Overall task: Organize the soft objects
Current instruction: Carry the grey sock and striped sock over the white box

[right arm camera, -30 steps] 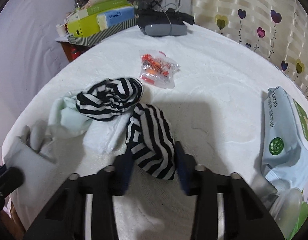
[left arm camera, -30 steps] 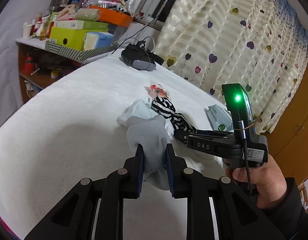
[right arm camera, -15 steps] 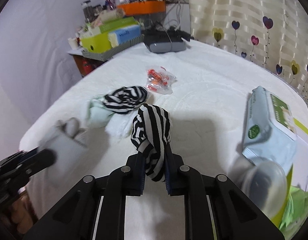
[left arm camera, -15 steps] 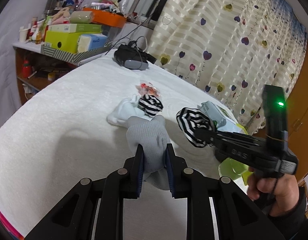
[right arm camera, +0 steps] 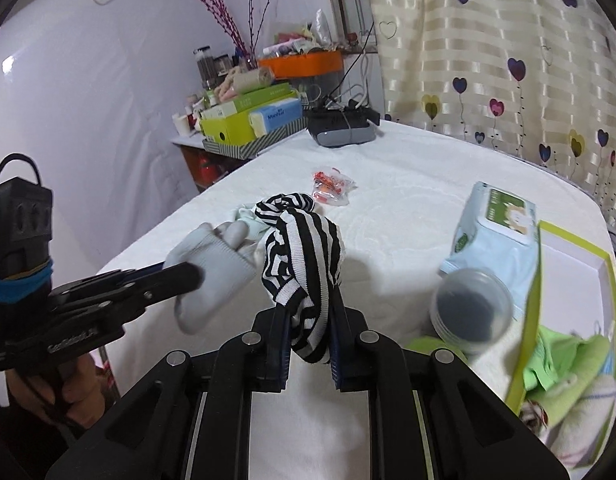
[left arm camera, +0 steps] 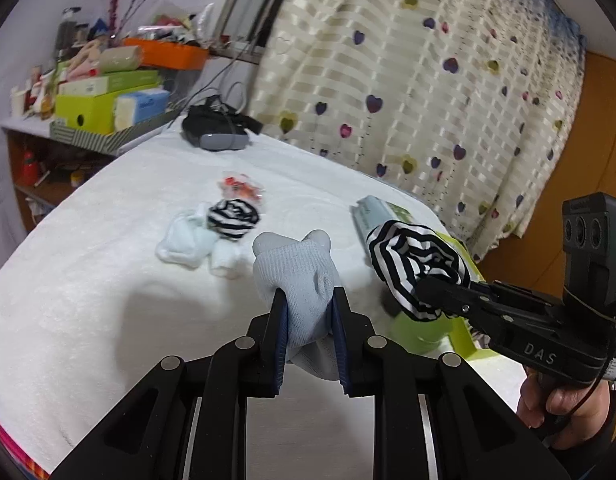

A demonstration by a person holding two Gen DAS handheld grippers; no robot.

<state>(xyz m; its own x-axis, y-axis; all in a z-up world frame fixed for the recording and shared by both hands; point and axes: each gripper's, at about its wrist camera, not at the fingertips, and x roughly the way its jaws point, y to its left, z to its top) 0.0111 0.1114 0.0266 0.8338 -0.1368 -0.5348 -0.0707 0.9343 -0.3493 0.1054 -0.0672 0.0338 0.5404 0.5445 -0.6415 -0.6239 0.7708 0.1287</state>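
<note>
My left gripper (left arm camera: pixel 308 300) is shut on a grey sock (left arm camera: pixel 296 276) and holds it above the white bed; the sock also shows in the right wrist view (right arm camera: pixel 212 264). My right gripper (right arm camera: pixel 308 312) is shut on a black-and-white striped sock (right arm camera: pixel 304 252), lifted off the bed and seen in the left wrist view (left arm camera: pixel 415 264). A second striped sock (left arm camera: pixel 234 220) lies on pale mint and white socks (left arm camera: pixel 188 240) in the middle of the bed. A green-edged box (right arm camera: pixel 531 320) with green cloth (right arm camera: pixel 563 360) inside is at the right.
A wet-wipes pack (right arm camera: pixel 495 224) and a clear lidded cup (right arm camera: pixel 467 308) lie beside the box. A small packet of red items (right arm camera: pixel 331 190) and a black headset (right arm camera: pixel 341 128) lie farther back. A cluttered shelf (right arm camera: pixel 244 120) stands behind the bed; curtains hang at the right.
My right gripper lifted the striped sock off the pile and carried it right, toward the green box. My left gripper kept the grey sock and rose slightly.
</note>
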